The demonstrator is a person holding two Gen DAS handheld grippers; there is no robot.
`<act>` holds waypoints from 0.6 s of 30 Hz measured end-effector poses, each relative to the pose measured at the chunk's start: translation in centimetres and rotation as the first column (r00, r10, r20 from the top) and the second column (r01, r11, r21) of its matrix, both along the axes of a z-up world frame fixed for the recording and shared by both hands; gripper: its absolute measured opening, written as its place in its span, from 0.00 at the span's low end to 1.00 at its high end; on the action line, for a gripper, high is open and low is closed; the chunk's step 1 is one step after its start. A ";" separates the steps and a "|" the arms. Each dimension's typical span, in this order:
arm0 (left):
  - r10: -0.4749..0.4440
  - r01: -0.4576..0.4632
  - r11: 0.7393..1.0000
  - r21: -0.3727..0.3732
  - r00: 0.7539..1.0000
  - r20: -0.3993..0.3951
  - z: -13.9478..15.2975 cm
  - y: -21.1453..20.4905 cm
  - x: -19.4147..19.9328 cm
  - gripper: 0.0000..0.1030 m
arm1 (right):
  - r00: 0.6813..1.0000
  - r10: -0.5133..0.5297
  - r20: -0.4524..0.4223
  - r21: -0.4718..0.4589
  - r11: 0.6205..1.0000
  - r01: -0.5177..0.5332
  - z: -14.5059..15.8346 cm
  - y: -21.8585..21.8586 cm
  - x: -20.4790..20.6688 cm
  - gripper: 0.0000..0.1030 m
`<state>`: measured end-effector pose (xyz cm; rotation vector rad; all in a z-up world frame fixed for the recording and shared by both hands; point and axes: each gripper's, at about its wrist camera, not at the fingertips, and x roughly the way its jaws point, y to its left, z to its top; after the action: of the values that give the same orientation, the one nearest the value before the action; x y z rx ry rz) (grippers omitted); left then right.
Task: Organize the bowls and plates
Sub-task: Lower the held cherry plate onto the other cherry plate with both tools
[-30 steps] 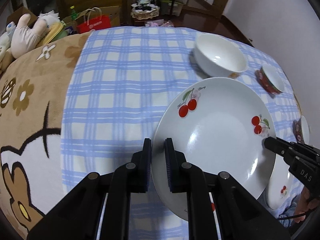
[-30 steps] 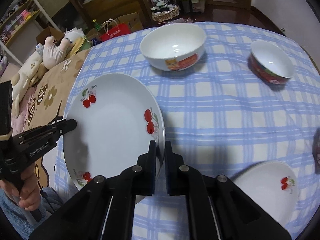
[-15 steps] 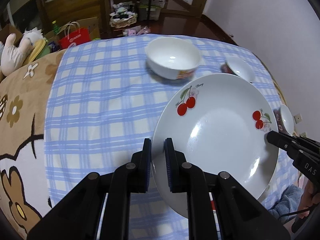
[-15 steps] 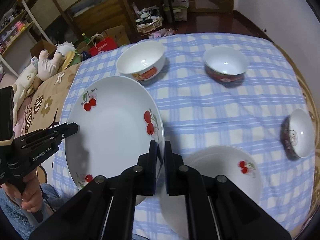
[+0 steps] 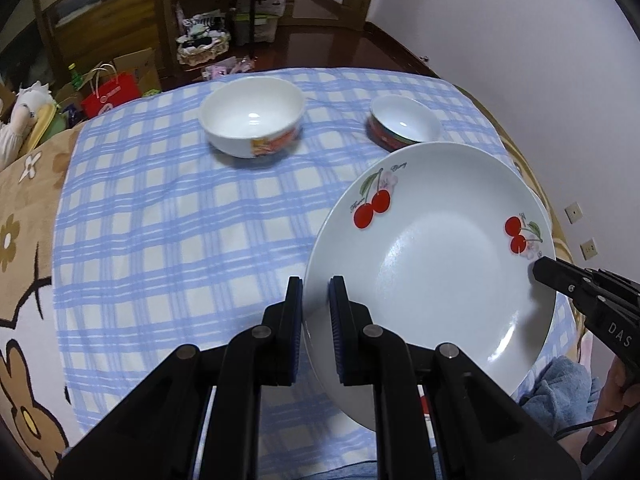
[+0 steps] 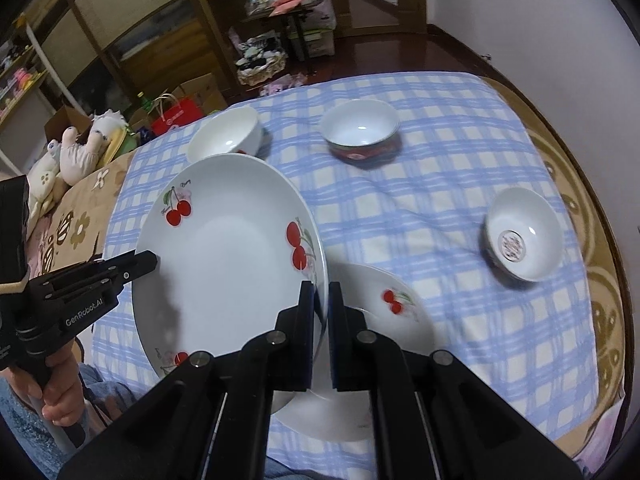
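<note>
Both grippers hold one large white cherry plate [image 5: 432, 264] [image 6: 224, 264] in the air above the table. My left gripper [image 5: 316, 312] is shut on its left rim; my right gripper [image 6: 322, 308] is shut on its right rim. Each gripper's tip shows at the far rim in the other's view. Below the held plate, a second cherry plate [image 6: 384, 320] lies on the blue checked cloth [image 6: 440, 208]. A big white bowl [image 5: 252, 120] [image 6: 224, 136] and a red-sided bowl [image 5: 404, 126] [image 6: 360, 130] stand at the back.
A small white bowl with a red inner mark [image 6: 522, 236] tilts at the right of the cloth. Brown floral bedding [image 5: 24, 240] lies to the left. Plush toys [image 6: 80, 148], a red bag [image 5: 114, 94] and shelves stand beyond the table. A hand [image 6: 60, 400] grips the left handle.
Both grippers carried the plate to the right and upward over the table. The bowls slid left in both views, and the second plate and small right bowl came into the right wrist view.
</note>
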<state>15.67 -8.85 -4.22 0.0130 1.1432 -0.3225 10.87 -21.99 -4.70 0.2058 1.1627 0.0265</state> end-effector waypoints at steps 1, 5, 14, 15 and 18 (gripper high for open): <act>-0.005 0.005 1.000 0.001 1.000 -0.001 -0.1 -0.3 0.0 0.13 | 1.000 -0.007 -0.001 0.000 1.000 0.007 -0.1 -0.5 -0.3 0.07; -0.026 0.026 1.000 0.013 1.000 -0.004 -0.4 -2.0 -0.5 0.13 | 0.999 -0.030 -0.012 0.014 0.999 0.030 -0.8 -2.4 -1.3 0.07; -0.059 0.060 0.997 0.039 0.998 -0.020 -1.3 -4.8 -1.1 0.13 | 0.998 -0.067 -0.021 0.024 0.997 0.067 -1.5 -4.6 -2.6 0.07; -0.062 0.062 0.997 0.039 0.998 -0.020 -1.3 -4.9 -1.2 0.13 | 0.997 -0.068 -0.019 0.021 0.997 0.069 -1.5 -4.7 -2.7 0.07; -0.069 0.070 0.997 0.039 0.997 -0.022 -1.4 -5.5 -1.3 0.13 | 0.997 -0.073 -0.019 0.025 0.997 0.073 -1.7 -5.2 -3.1 0.07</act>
<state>14.34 -14.30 -5.62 0.0843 1.1717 -0.3623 7.77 -27.17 -6.35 0.2715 1.1727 -0.0247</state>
